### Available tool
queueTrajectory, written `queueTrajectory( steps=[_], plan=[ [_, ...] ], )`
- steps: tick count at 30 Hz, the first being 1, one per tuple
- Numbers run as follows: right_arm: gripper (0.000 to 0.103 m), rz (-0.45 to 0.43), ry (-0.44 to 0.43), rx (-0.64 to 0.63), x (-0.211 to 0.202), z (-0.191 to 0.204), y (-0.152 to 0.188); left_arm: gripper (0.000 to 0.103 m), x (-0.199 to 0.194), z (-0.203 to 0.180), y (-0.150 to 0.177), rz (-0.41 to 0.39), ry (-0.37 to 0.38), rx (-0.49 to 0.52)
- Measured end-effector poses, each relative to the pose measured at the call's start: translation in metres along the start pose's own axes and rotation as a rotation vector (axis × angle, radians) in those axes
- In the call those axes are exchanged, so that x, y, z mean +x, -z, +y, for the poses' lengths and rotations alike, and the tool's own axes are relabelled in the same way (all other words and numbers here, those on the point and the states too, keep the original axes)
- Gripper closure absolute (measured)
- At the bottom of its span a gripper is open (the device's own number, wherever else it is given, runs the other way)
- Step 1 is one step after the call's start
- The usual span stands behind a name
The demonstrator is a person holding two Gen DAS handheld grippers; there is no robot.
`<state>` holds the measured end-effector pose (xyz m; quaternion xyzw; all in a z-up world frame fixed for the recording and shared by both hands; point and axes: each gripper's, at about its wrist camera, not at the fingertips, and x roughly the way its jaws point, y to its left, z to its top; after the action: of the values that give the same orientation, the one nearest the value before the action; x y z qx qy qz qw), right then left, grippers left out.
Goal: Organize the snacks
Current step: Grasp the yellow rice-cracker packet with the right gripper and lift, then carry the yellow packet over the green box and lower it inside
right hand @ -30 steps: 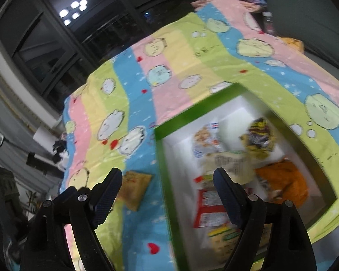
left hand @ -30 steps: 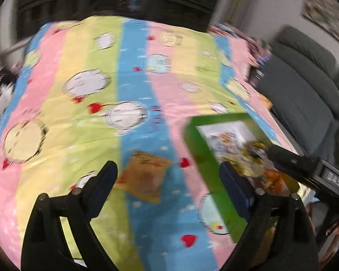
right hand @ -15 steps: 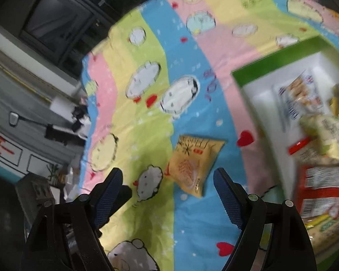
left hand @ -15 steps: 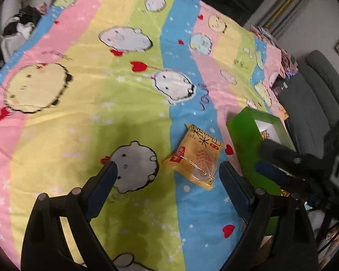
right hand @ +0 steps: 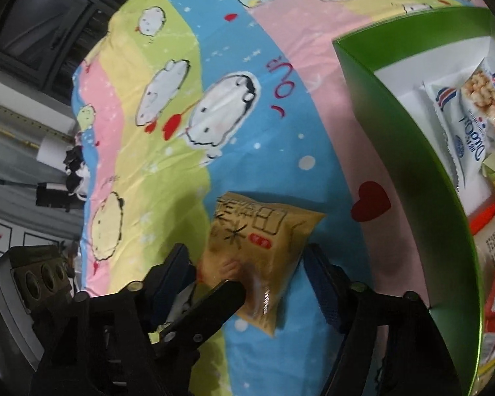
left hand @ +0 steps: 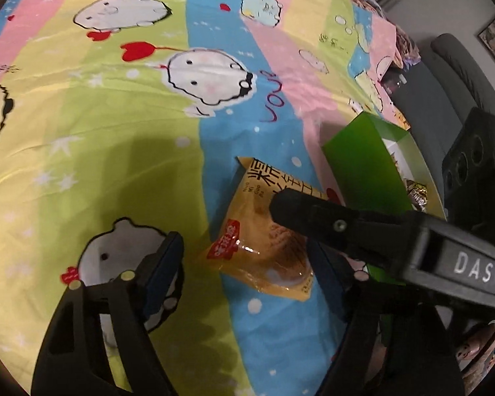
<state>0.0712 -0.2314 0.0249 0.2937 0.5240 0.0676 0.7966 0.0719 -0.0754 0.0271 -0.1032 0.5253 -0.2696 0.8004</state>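
The yellow snack packet (left hand: 264, 241) lies on the striped cloth (left hand: 115, 151) beside the green box (left hand: 366, 168). Both the left tongs (left hand: 247, 264) and right tongs (right hand: 247, 264) are closing around it, not yet pinching; they may collide or crush it.

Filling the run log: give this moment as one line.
stage: reaching last loose snack | yellow snack packet: on sheet, between both grippers' jaws | left gripper: closing | right gripper: closing | green box: holds other snacks
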Motion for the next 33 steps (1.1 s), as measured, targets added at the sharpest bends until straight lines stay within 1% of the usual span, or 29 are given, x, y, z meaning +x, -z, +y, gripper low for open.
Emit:
queueTrajectory(
  steps=[3, 4, 5, 7, 11, 15, 20, 24, 29, 33],
  plan=[
    [0.032, 0.010, -0.012, 0.009, 0.007, -0.006, -0.002, 0.033, 0.002, -0.003, -0.001, -0.013, -0.013, 0.036],
    [0.032, 0.007, -0.013, 0.005, 0.008, -0.006, -0.002, 0.036, 0.003, -0.002, -0.001, -0.010, -0.007, 0.036],
    [0.033, 0.001, -0.013, -0.003, 0.008, -0.005, -0.003, 0.045, 0.003, -0.003, -0.001, -0.005, 0.009, 0.037],
    [0.035, 0.003, -0.013, -0.017, 0.010, -0.004, -0.003, 0.053, 0.005, -0.004, -0.001, 0.011, 0.050, 0.032],
    [0.048, 0.009, -0.032, -0.022, 0.012, -0.005, -0.001, 0.055, 0.003, -0.009, 0.005, 0.013, 0.046, 0.044],
    [0.049, 0.008, -0.039, -0.051, 0.007, -0.003, 0.010, 0.055, -0.006, -0.012, 0.020, -0.004, 0.029, 0.024],
    [0.050, 0.020, -0.067, -0.066, -0.004, 0.005, 0.030, 0.055, -0.024, -0.020, 0.035, -0.022, -0.016, 0.007],
    [0.050, 0.006, -0.102, -0.097, -0.021, 0.019, 0.040, 0.055, -0.047, -0.030, 0.044, -0.073, -0.047, 0.006],
    [0.050, -0.031, -0.127, -0.157, -0.049, 0.039, 0.054, 0.055, -0.079, -0.041, 0.056, -0.138, -0.059, 0.012],
    [0.050, -0.057, -0.139, -0.183, -0.066, 0.050, 0.062, 0.055, -0.097, -0.048, 0.062, -0.167, -0.060, 0.018]
  ],
)
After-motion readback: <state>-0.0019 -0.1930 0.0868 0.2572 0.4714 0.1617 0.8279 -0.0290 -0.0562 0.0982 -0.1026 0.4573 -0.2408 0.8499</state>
